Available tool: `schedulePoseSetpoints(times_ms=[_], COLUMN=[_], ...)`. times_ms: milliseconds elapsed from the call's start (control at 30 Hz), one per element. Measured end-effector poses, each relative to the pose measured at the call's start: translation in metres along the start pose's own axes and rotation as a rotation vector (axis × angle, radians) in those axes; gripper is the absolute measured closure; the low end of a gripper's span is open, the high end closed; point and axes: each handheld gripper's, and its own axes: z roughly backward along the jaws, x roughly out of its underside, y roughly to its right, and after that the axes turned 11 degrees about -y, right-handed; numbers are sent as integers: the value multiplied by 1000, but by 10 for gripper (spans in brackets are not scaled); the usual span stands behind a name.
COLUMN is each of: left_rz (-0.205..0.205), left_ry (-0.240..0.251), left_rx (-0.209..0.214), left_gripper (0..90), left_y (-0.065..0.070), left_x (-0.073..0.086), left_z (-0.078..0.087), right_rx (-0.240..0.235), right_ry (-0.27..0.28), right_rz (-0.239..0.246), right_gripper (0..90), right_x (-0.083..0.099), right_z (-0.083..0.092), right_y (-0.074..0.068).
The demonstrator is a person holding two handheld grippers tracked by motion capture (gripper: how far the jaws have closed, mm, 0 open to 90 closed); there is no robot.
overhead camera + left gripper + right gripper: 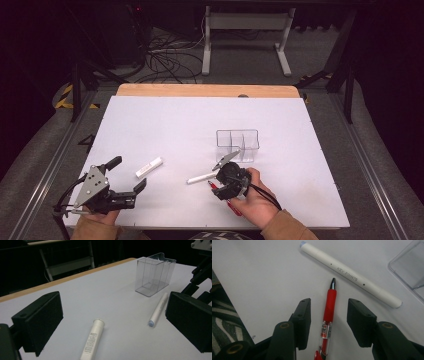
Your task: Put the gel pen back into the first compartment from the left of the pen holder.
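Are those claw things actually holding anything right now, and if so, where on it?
Nothing is held. The right gripper stands open astride the red pen, its jaws clear of the barrel. The left gripper is open too, with the white tube lying between its jaws.

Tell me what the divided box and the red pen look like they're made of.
Divided box: clear, glossy rigid plastic by the look; the table shows through its walls. Red pen: matte red grip, probably rubber, a see-through plastic barrel and a shiny metal-looking tip.

The left gripper (pixel 129 175) sits low near the front edge in the person's left hand (pixel 102 216), jaws spread wide. The right gripper (pixel 329 315), held by the right hand (pixel 252 197), points downward, jaws parted.
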Motion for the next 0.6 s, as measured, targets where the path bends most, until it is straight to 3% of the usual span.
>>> schedulePoseSetpoints(times_ms=[467,600], left_rz=[-1,2], left_ry=[1,3], left_rx=[-3,-4], left_gripper=[20,21], left_y=[0,0], left_x=[0,0], left_z=[0,1], right_rx=[-3,-14], right_ry=[-43,-51], right_rz=[19,11], right_gripper=[546,587], right_x=[-7,-9], right_z=[0,-1], right_y=[-1,-1])
